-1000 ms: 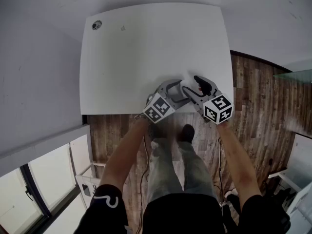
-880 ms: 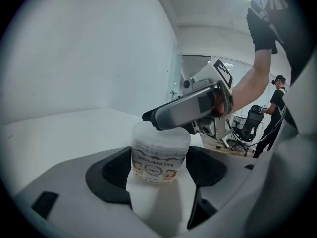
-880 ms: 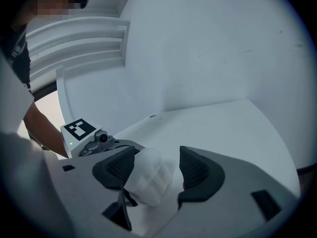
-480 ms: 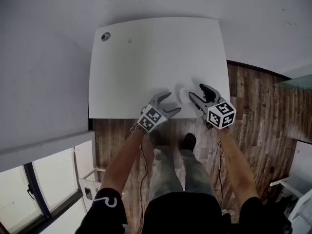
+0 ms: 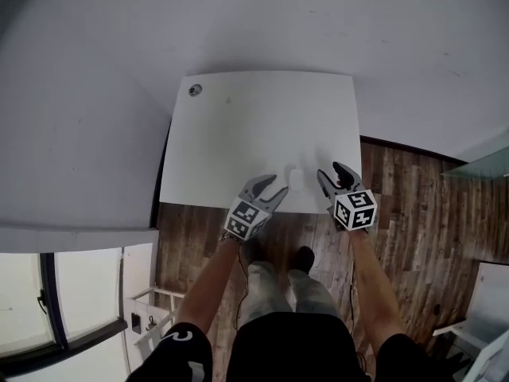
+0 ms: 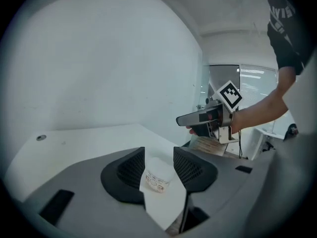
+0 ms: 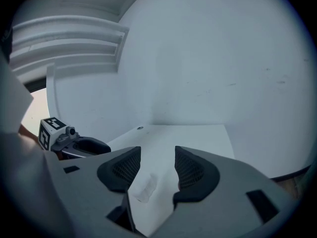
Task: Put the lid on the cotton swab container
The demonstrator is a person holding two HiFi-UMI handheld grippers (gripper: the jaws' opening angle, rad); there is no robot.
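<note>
Seemingly done | small white round swab container [image 5: 296,179] stands lidded | left gripper [image 5: 269,186], right gripper [image 5: 330,172]: empty, jaws apart, just narrowed

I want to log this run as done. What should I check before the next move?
1. Container on table: ok, it sits near the front edge, between the grippers.
2. Container closed: cannot tell, its top is too small and pale to read.
3. Left gripper empty: ok, jaws apart, just been closing on nothing; the container lies beyond them.
4. Right gripper empty: ok, jaws apart, also just been closing on nothing.
5. Both grippers apart from the container: ok in the head view.
</note>
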